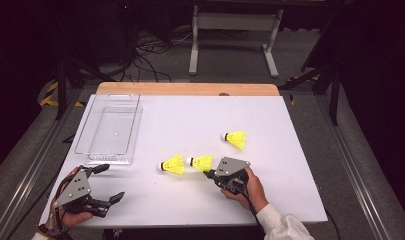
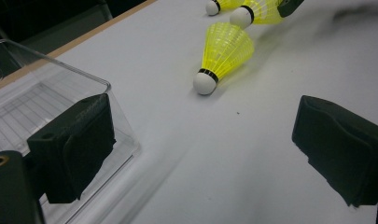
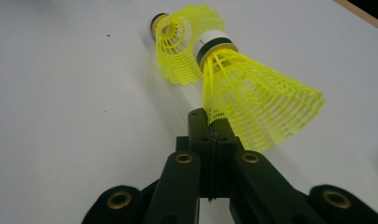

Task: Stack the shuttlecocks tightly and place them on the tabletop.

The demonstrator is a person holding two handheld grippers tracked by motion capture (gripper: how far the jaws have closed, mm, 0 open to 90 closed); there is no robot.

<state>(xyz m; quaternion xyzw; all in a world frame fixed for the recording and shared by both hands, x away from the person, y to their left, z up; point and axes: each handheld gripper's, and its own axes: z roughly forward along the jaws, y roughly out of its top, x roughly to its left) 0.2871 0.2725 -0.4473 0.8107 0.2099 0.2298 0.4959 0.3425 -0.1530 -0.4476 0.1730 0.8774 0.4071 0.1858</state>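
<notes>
Three yellow shuttlecocks with white cork heads lie on the white table [image 1: 270, 165]. My right gripper [image 1: 208, 173] [image 3: 210, 122] is shut, its tips pinching the skirt rim of the middle shuttlecock [image 1: 201, 162] [image 3: 252, 102] [image 2: 259, 11]. Just past it lies the left shuttlecock [image 1: 173, 165] [image 3: 184, 42] [image 2: 224, 51], head pointing left. The third shuttlecock [image 1: 236, 139] [image 2: 221, 4] rests apart, farther back on the right. My left gripper [image 1: 111, 182] [image 2: 203, 140] stands open and empty at the table's front left, beside the tray's near corner.
A clear plastic tray [image 1: 112, 95] [image 2: 18, 107] with nothing in it sits at the left of the table. A wooden strip [image 1: 190, 89] runs along the far edge. Beyond are cables and a white metal stand [image 1: 235, 22] on the floor.
</notes>
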